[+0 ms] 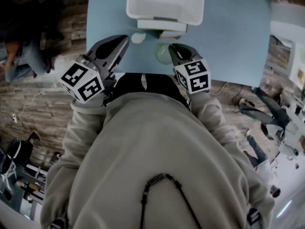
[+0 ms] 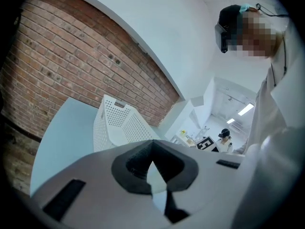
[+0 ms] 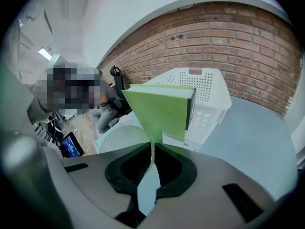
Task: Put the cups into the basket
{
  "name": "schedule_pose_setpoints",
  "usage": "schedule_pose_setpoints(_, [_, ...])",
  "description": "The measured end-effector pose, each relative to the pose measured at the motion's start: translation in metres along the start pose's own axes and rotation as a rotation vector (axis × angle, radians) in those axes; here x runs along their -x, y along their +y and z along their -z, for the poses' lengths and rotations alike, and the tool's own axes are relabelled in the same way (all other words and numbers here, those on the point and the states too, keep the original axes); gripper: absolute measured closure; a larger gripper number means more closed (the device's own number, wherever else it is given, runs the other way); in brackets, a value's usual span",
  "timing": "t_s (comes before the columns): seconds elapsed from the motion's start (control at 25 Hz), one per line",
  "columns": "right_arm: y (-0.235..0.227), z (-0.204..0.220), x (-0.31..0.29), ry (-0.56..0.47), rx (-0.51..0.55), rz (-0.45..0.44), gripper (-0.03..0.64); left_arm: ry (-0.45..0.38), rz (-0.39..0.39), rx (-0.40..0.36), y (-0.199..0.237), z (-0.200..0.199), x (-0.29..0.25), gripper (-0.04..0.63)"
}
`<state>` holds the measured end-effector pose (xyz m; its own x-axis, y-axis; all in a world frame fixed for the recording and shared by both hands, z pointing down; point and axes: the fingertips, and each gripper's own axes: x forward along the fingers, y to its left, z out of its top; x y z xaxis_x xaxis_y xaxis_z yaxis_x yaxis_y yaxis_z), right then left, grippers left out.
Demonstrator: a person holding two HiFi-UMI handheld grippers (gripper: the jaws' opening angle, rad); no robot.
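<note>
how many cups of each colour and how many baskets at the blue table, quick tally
white round cup: 1
green tapered cup: 1
white perforated plastic basket: 1
total: 3

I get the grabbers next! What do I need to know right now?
Left gripper: jaws together; no cup shows past them in its own view.
Right gripper: shut on the green cup, pinching its wall, in the air short of the basket.
White basket: far side of the blue table; no cup shows in the part in view.
Small white round thing, maybe another cup, shows by the left gripper's tips; I can't tell if it is held.
Done: green cup picked up.
Left: drop it in the basket, then any other cup.
</note>
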<state>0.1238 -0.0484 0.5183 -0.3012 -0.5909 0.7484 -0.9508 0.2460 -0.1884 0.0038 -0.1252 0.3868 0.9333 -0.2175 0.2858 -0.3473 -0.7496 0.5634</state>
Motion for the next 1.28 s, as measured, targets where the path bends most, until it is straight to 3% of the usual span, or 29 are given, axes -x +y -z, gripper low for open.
schedule_pose_setpoints(0.44, [-0.009,-0.094,0.064,-0.185,0.050,0.026,0.581,-0.089,0.093,-0.098,-0.039,-0.063,0.000,0.598])
schedule_pose_setpoints(0.88, [0.009,-0.154,0.117,-0.344,0.111,0.018,0.582,-0.157,0.133,-0.179,-0.064,-0.099,0.002,0.598])
schedule_pose_setpoints(1.28, [0.012,-0.164,0.121,-0.347,0.140,-0.004,0.582,-0.155,0.132,-0.188,-0.069,-0.101,0.003,0.598])
